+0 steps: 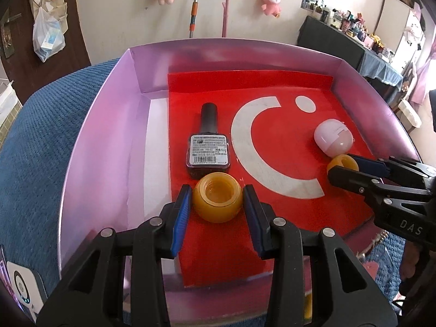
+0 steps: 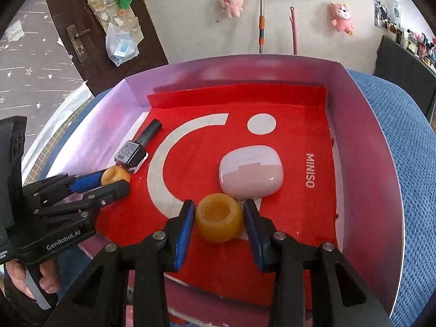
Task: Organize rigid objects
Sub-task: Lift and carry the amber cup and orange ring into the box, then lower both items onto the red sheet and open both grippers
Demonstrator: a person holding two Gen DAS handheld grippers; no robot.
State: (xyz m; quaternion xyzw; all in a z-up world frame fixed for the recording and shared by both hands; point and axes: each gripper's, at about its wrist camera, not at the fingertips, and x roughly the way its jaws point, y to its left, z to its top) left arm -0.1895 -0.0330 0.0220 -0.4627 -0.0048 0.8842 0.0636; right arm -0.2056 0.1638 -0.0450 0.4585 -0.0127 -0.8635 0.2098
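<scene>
A shallow purple box is lined with a red sheet bearing a white logo. My left gripper is shut on a yellow round pot, right in front of a dark nail polish bottle lying flat. On the box's right side my right gripper is shut on a second yellow pot, just in front of a pink rounded case. Both pots sit low over the red sheet.
The box rests on a blue knitted cloth. A white device lies at the box's near left. A person's hand grips the left handle. Behind are a door, a wall with plush toys, and a cluttered table.
</scene>
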